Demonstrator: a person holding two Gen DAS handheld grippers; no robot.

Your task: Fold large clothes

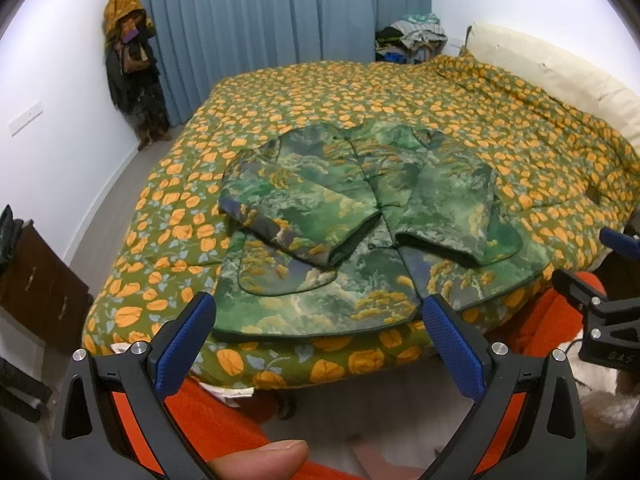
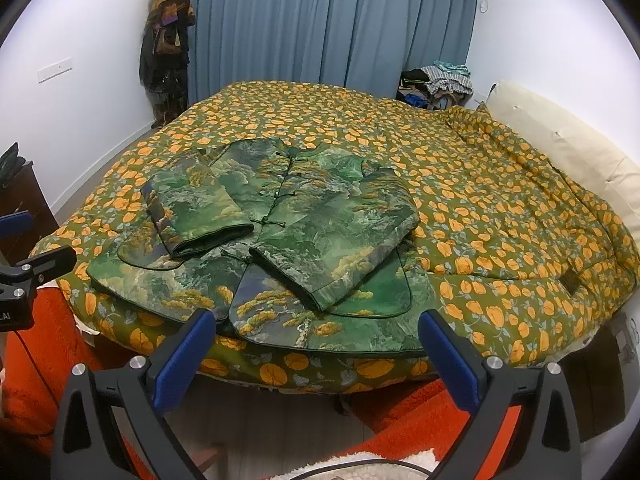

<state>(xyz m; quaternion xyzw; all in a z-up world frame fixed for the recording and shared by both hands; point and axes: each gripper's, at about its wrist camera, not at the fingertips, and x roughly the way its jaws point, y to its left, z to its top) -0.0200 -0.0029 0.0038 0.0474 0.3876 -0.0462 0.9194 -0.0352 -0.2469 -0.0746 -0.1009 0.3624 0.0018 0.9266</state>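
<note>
Jacket (image 1: 352,216) lies sleeves-folded on quilt (image 1: 520,128) — left claw (image 1: 320,344), right claw (image 2: 316,350) wide open, empty.

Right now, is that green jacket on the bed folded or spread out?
Partly folded: the green jacket lies flat, both sleeves crossed over its front, hem not yet folded.

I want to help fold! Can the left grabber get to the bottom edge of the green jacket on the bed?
Probably yes. The left gripper is open and holds nothing, and the jacket's hem lies at the near edge of the bed, right beyond its fingertips with nothing in between.
</note>
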